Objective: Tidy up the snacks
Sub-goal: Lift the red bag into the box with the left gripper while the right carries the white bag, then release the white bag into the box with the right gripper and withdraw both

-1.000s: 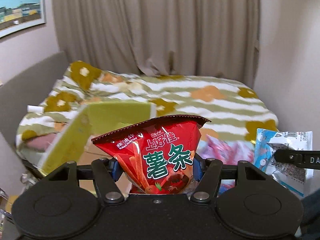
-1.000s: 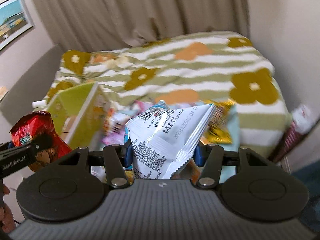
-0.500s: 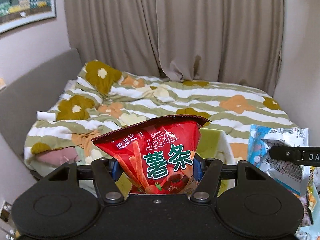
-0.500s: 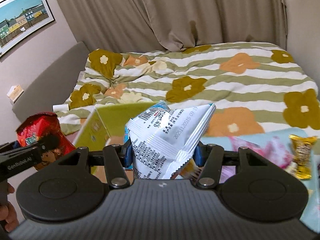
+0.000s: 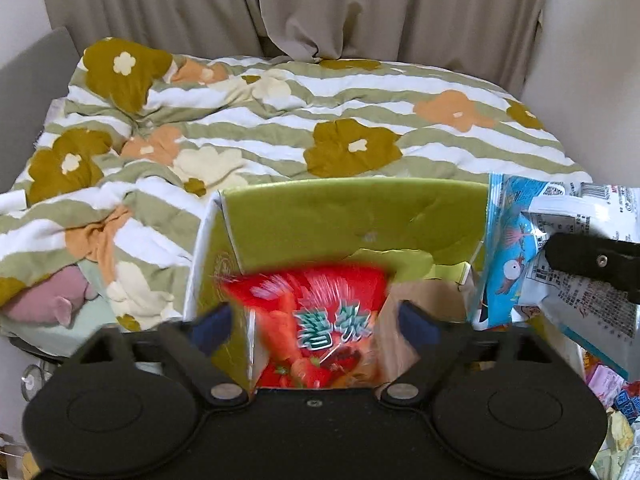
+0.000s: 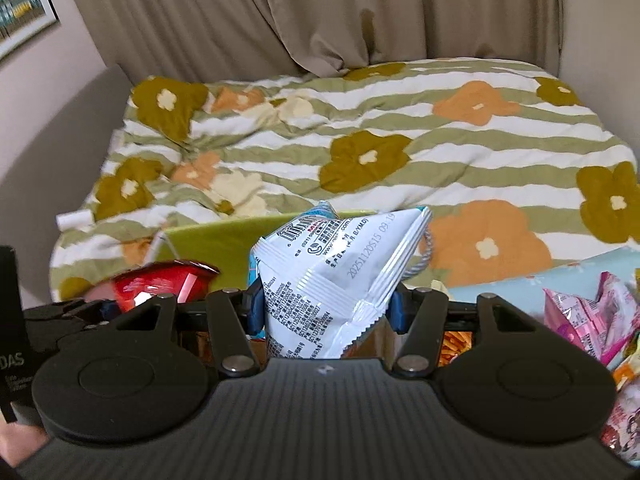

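Note:
A red chips bag (image 5: 304, 304), blurred, is dropping between the jaws of my left gripper (image 5: 316, 320) above a green paper bag (image 5: 352, 216). Those jaws are opening, and the blue pads (image 5: 416, 320) stand clear of the red bag on both sides. My right gripper (image 6: 324, 308) is shut on a white and blue snack bag (image 6: 340, 264), held just right of the green paper bag (image 6: 216, 240). The left wrist view shows that snack bag (image 5: 520, 248) at the right edge. The red chips bag (image 6: 160, 280) shows at lower left in the right wrist view.
A striped flower quilt (image 5: 320, 120) covers the bed behind the green bag. Several loose snack packs (image 6: 580, 312) lie on a light blue sheet (image 6: 500, 284) at the right. Beige curtains (image 6: 320, 12) hang behind, and a grey headboard (image 6: 48, 152) runs along the left.
Both grippers have swung across to the green paper bag, which now sits right in front. The left jaws have spread, and the red chips bag has come loose and is sliding down.

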